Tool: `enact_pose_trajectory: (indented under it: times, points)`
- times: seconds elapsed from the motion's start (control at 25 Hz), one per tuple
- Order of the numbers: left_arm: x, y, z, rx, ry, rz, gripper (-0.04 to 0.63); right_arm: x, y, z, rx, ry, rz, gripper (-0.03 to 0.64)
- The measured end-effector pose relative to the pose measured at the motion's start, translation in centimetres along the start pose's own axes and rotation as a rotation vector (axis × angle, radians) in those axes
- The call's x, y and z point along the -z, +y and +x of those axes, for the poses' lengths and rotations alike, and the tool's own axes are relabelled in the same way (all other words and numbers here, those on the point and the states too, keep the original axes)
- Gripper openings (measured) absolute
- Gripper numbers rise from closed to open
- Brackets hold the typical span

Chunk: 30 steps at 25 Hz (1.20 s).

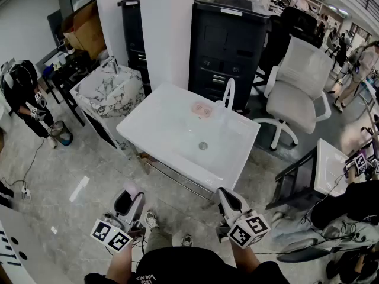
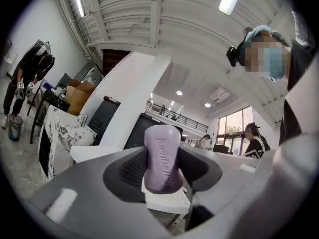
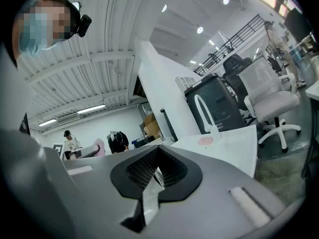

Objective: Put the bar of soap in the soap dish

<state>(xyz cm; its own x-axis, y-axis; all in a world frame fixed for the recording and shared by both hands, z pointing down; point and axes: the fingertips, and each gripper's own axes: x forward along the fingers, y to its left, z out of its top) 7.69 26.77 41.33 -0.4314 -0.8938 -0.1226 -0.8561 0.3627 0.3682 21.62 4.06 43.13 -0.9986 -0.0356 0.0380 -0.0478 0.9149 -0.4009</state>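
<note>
Left hand-held gripper [image 2: 162, 183] pinches the upright lilac soap bar [image 2: 163, 156]. Right hand-held gripper [image 3: 152, 183] is pressed together, empty. Pink soap dish [image 1: 202, 109] lies well ahead on the white sink surface [image 1: 160, 123].

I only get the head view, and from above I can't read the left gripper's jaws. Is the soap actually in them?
Observer: Yes. The left gripper view shows the left gripper closed on the purple bar of soap, which stands on end.
Operator: Which side faces the camera?
Observer: A face with lettering pressed into it.
Operator: And the right gripper?
Observer: Its own view shows the jaws together, nothing between them.
</note>
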Motion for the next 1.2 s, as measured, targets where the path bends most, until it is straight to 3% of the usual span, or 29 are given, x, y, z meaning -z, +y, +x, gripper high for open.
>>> enact_pose_trajectory:
  times: [0.64,1.2]
  points:
    - [0.1,2.4,1.2,0.004,0.017,-0.002,0.242,0.1,-0.2,2.2,-0.005,-0.021,0.036,0.002]
    - [-2.9,11.2,6.4,0.153,0.075,-0.032,0.242,0.2,1.3,9.5,0.178,-0.081,0.036,0.003]
